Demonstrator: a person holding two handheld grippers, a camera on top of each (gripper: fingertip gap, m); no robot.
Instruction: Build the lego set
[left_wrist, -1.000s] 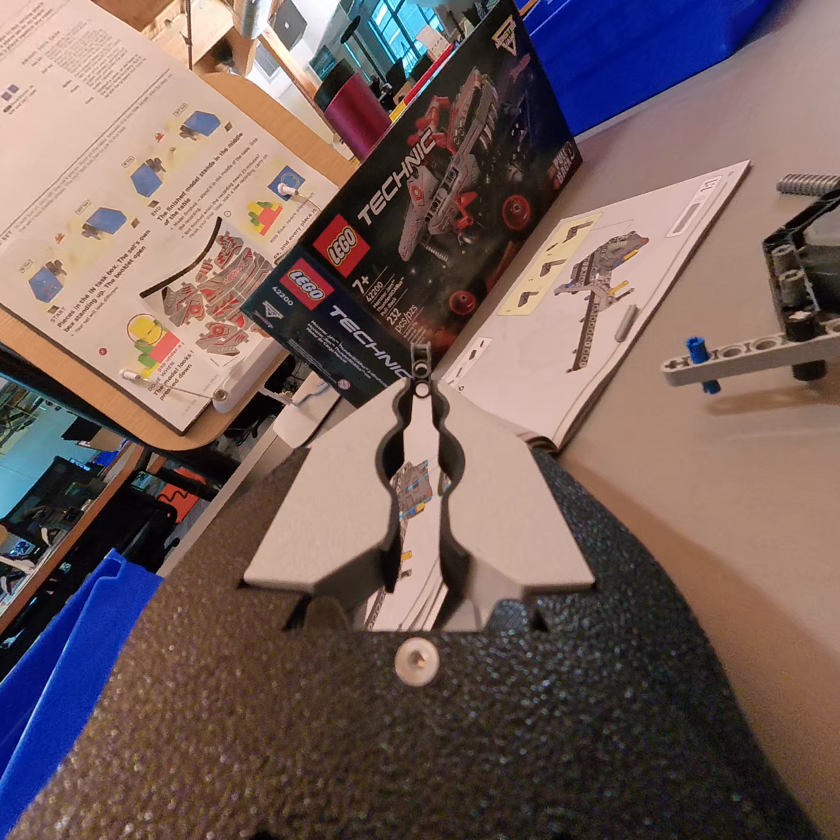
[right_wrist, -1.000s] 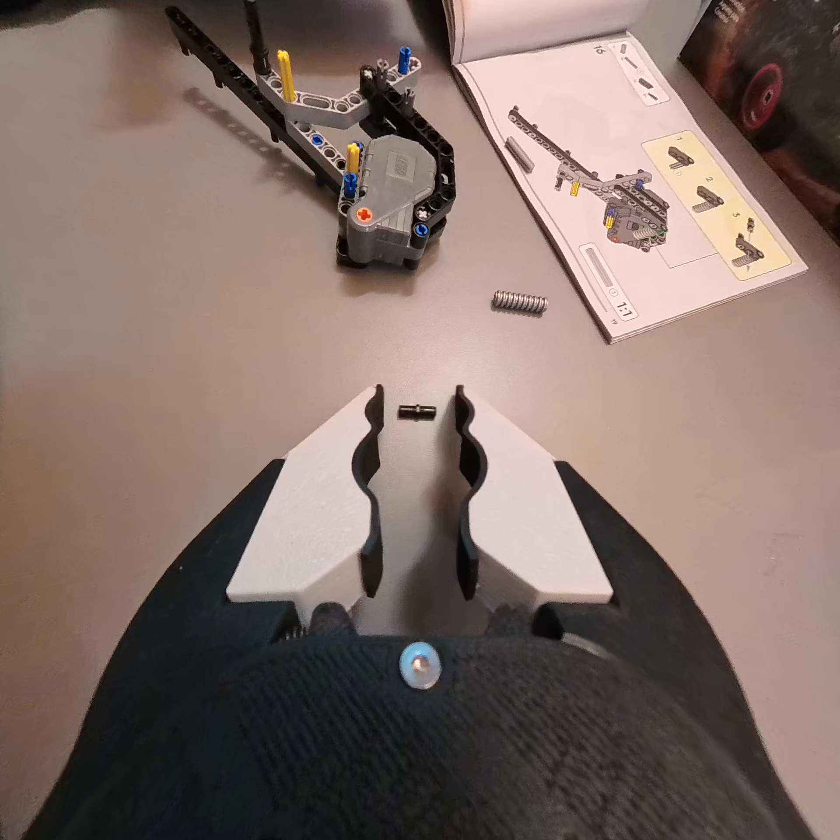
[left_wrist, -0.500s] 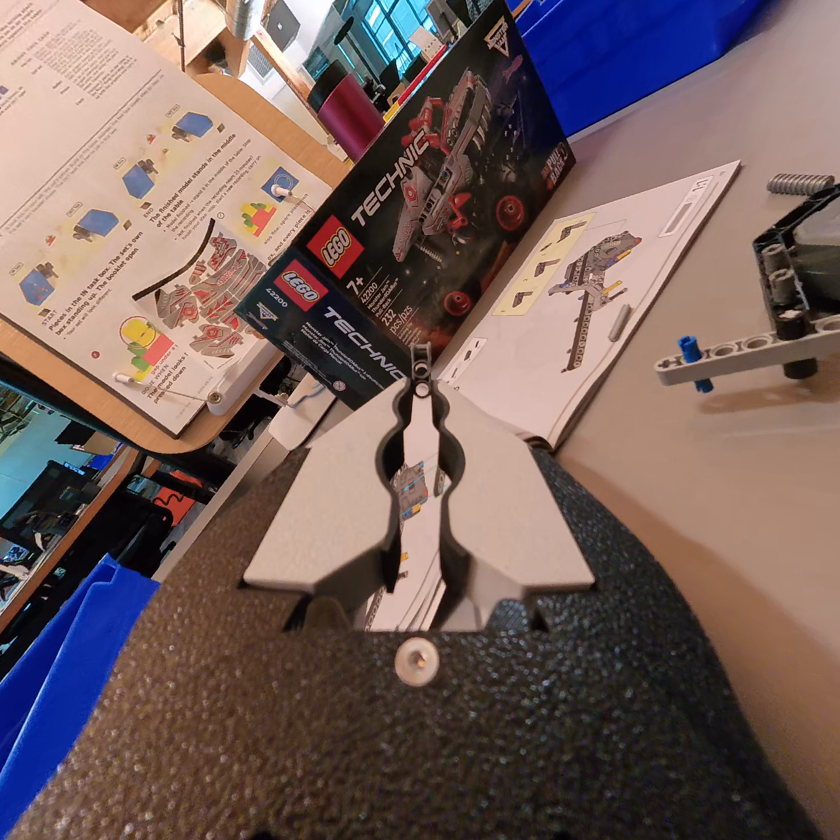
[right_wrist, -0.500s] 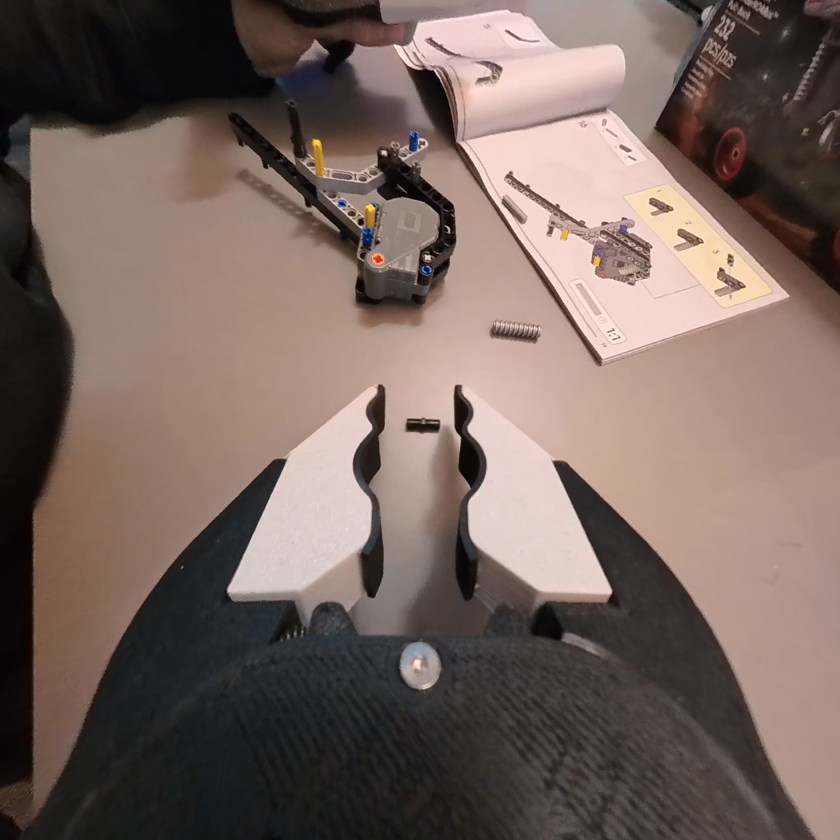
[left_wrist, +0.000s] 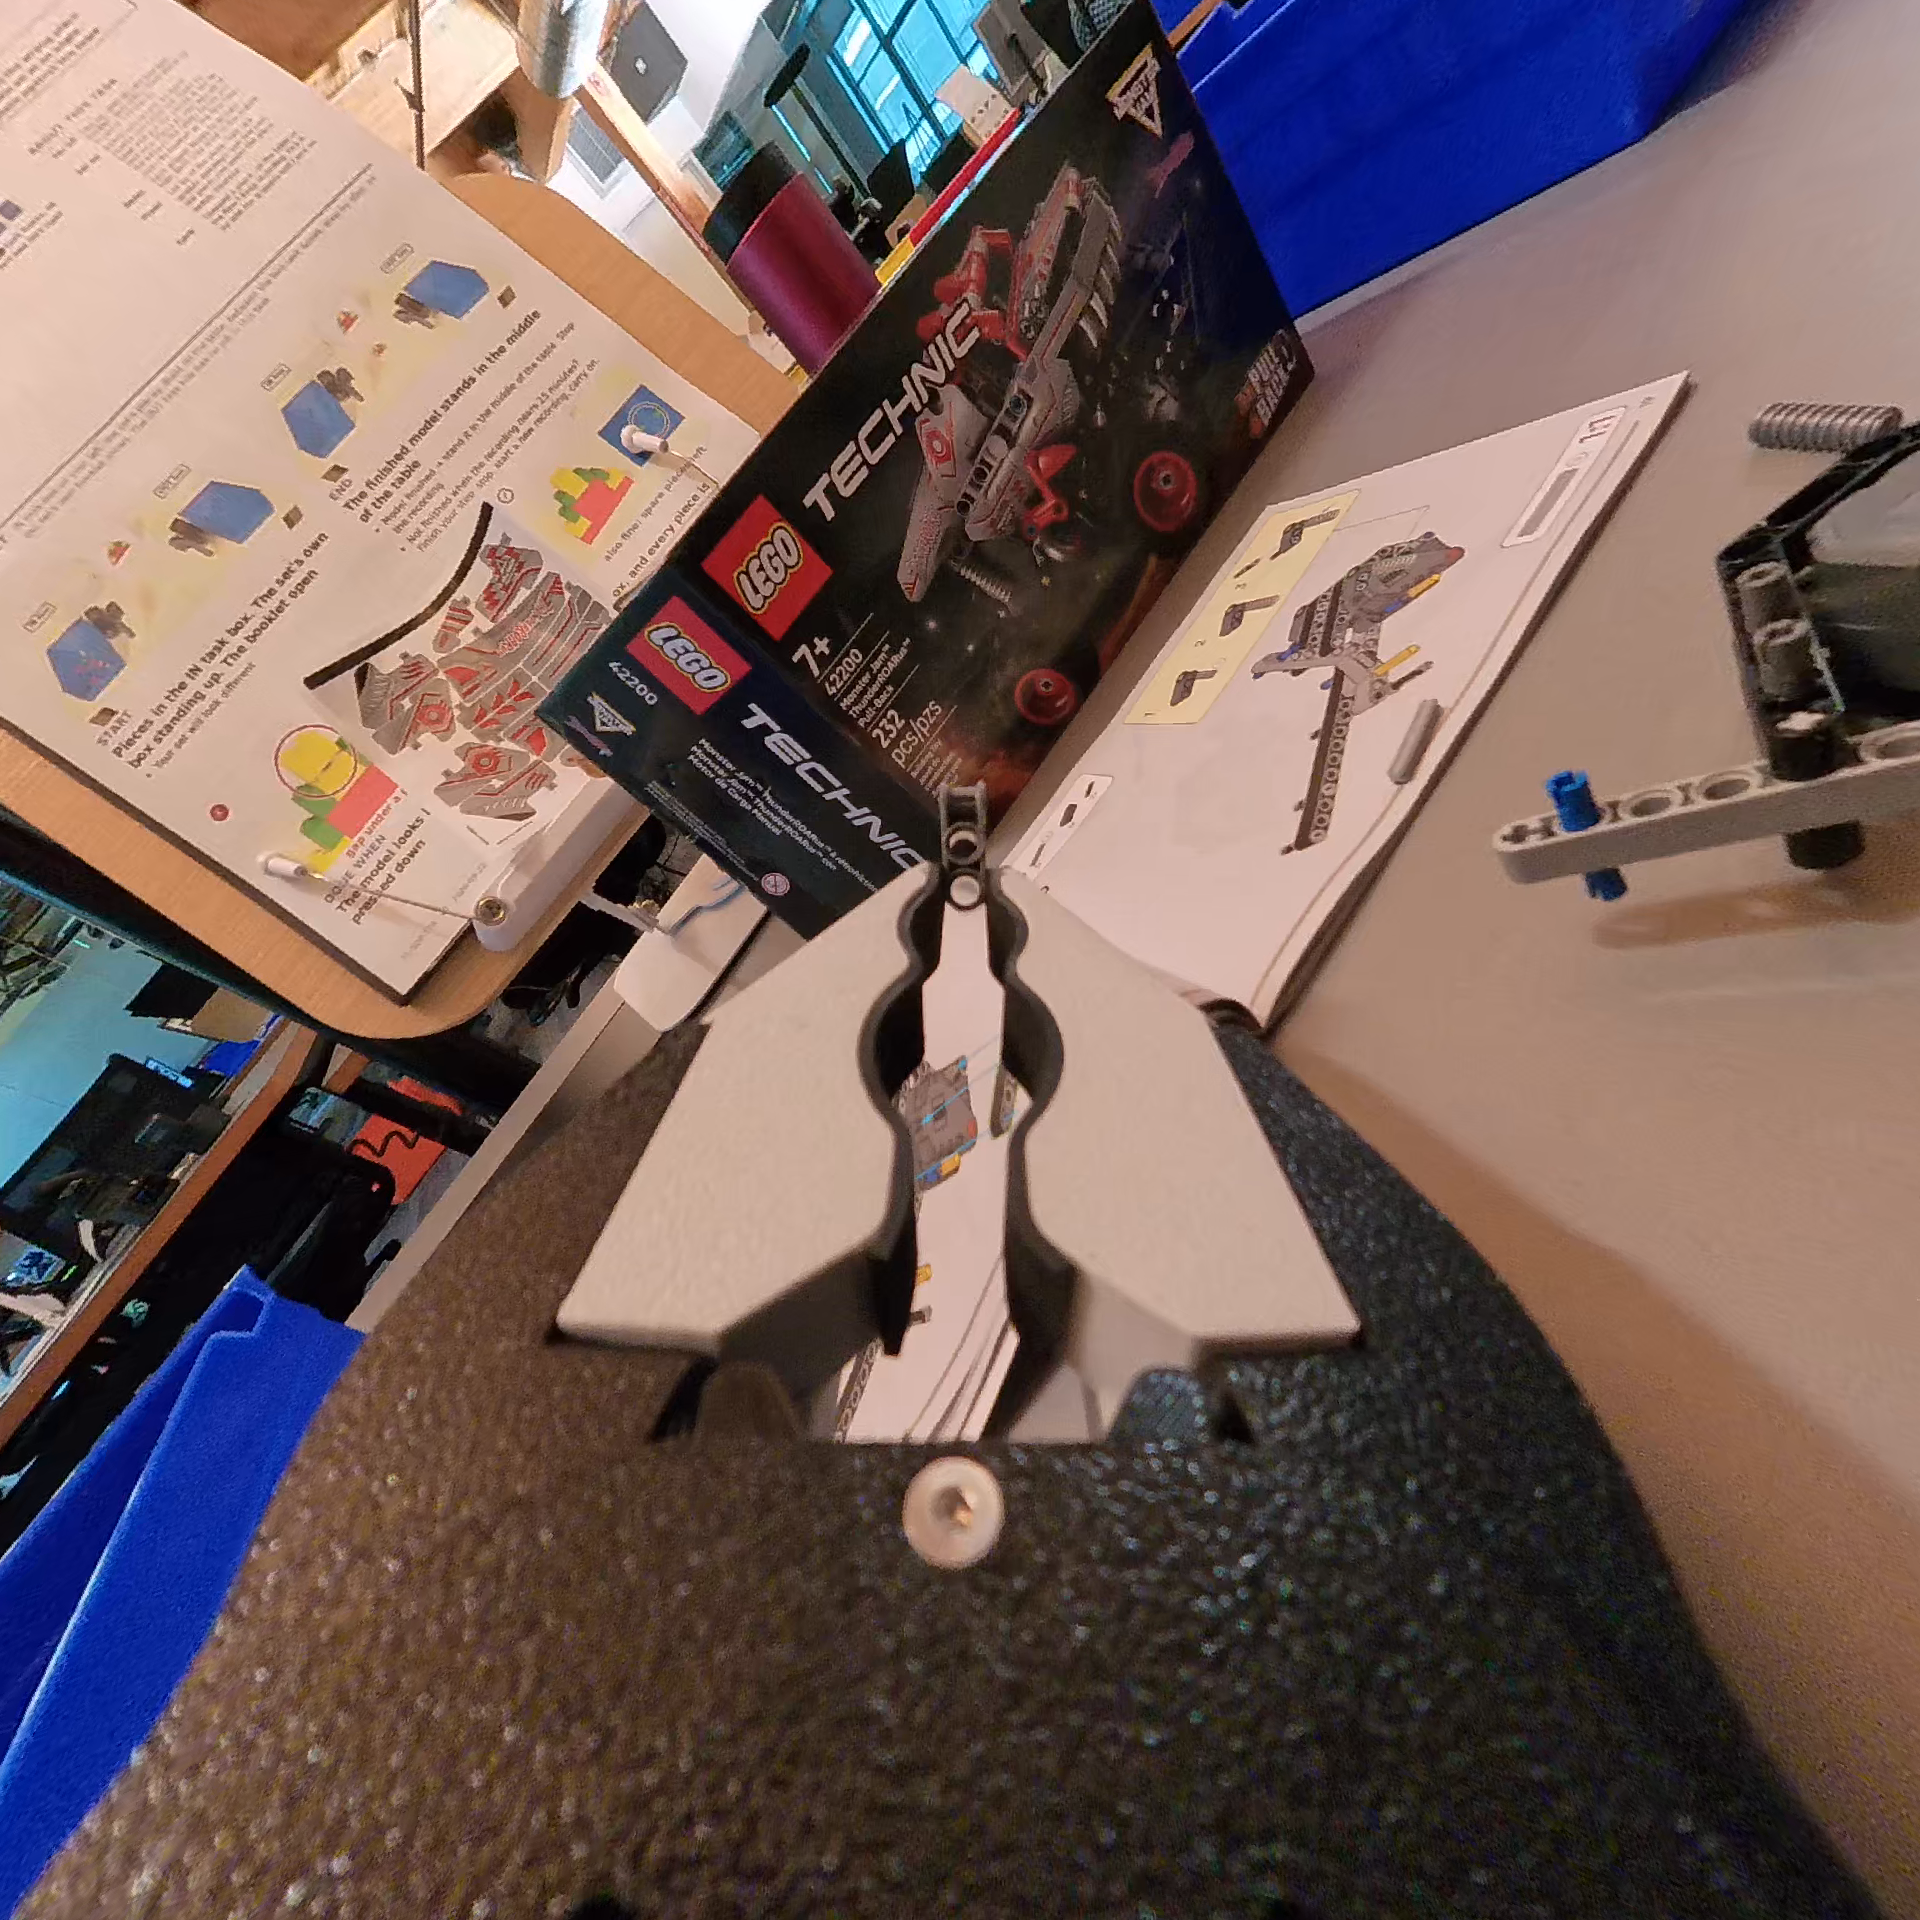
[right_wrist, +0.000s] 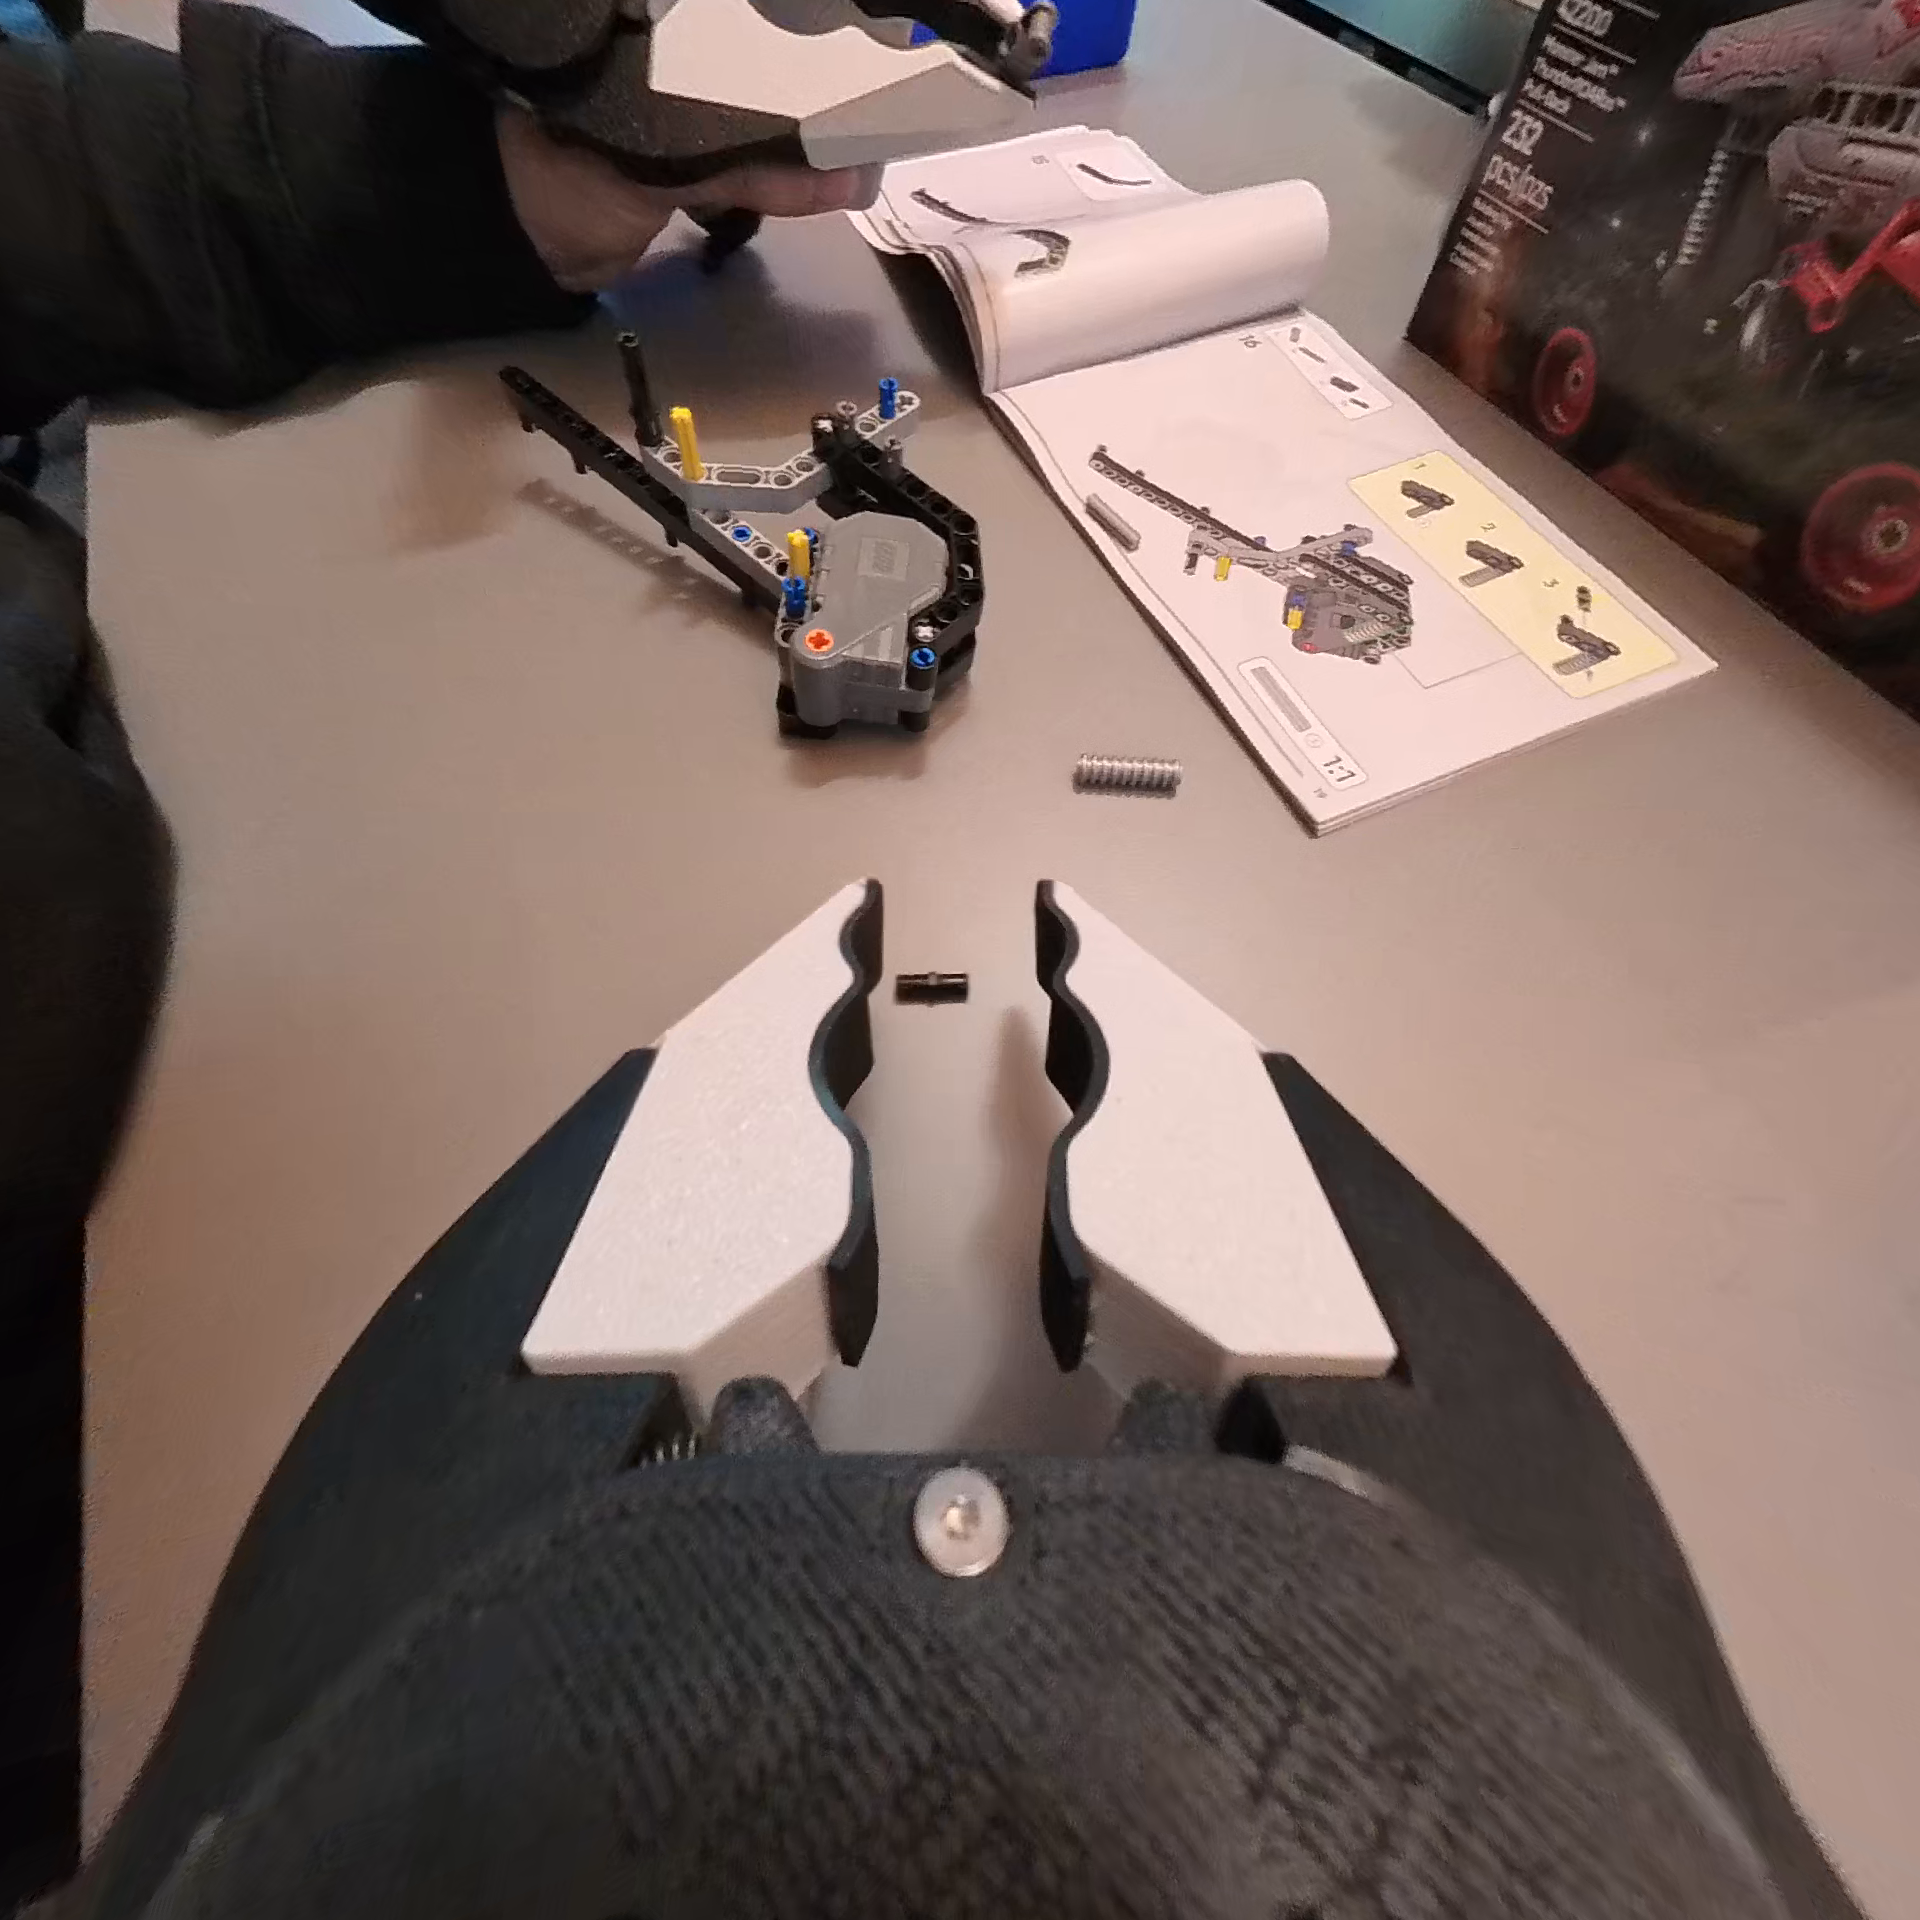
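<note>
My left gripper (left_wrist: 964, 891) is shut on a small dark grey connector piece (left_wrist: 963, 844) that sticks out past its tips, held above the table; it also shows at the top of the right wrist view (right_wrist: 1023, 47). My right gripper (right_wrist: 958, 896) is open, low over the table, with a small black pin (right_wrist: 931, 986) lying between its fingers just behind the tips. The partly built model (right_wrist: 831, 582), black and grey beams with yellow and blue pins, lies ahead of it and shows at the right edge of the left wrist view (left_wrist: 1808, 707). A metal spring (right_wrist: 1127, 774) lies beside the model.
The open instruction booklet (right_wrist: 1330, 540) lies to the right of the model. The set's box (right_wrist: 1714, 312) stands at the far right. A person's hand and dark sleeve (right_wrist: 312, 208) are at the upper left. A blue bin (left_wrist: 1455, 125) stands behind the box, and a sheet on a board (left_wrist: 260, 468) to the left.
My right gripper has drawn back and tilted up, so the pin now lies deeper between its fingers and the left gripper has come into its view. The left gripper has shifted slightly.
</note>
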